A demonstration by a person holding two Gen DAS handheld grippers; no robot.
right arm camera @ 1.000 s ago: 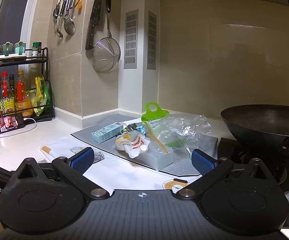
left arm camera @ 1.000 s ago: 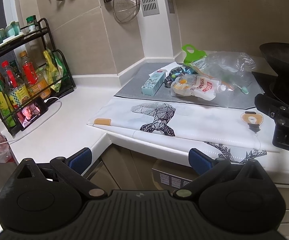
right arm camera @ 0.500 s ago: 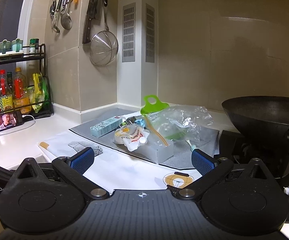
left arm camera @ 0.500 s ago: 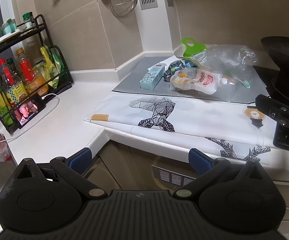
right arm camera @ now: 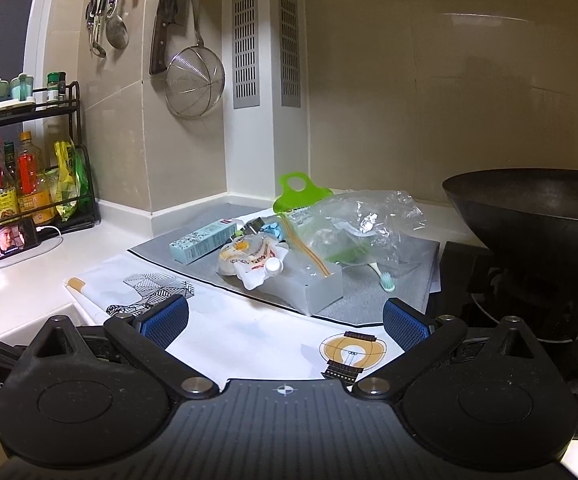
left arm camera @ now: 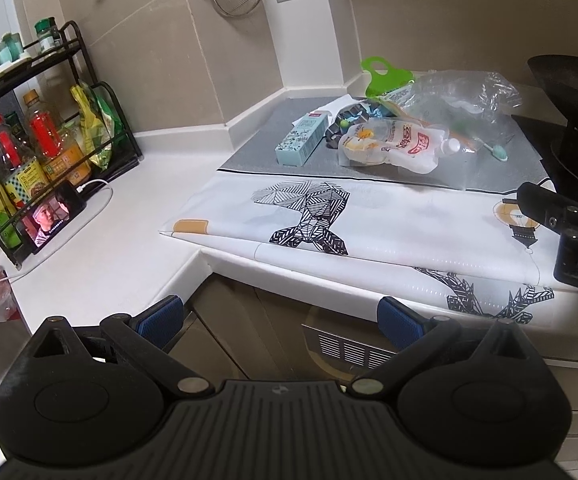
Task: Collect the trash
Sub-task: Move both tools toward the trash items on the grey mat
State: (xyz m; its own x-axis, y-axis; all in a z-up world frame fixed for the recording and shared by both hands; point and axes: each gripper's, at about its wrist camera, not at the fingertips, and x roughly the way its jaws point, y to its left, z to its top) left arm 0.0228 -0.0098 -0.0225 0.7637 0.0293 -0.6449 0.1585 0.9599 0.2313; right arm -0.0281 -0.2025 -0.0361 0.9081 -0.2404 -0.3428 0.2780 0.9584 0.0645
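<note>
Left wrist view: the left tongs (left arm camera: 279,318) are held spread apart with nothing between the blue pads, out in front of the desk (left arm camera: 121,248) edge, above the cabinet front. The trash is seen far on a grey mat (left arm camera: 257,148): a pale blue carton (left arm camera: 301,140), a white spouted pouch (left arm camera: 395,144) lying flat, a crumpled clear plastic bag (left arm camera: 461,100) and a toothbrush (left arm camera: 489,146). A patterned white sheet (left arm camera: 369,216) is spread between the mat and the desk edge. A bottle rack (left arm camera: 41,136) and a phone (left arm camera: 53,218) are seen at the left. The right tongs' body (left arm camera: 569,232) is seen at the right edge.

Right wrist view: the right tongs (right arm camera: 285,322) are likewise spread wide and empty, held over the patterned sheet (right arm camera: 225,328), near the trash. The pouch (right arm camera: 249,260) is seen resting against a translucent box (right arm camera: 321,288), with the carton (right arm camera: 201,242) to its left and the plastic bag (right arm camera: 361,224) behind. A green clip (right arm camera: 299,192) stands farther back. A black wok (right arm camera: 537,204) is seen at the right.
</note>
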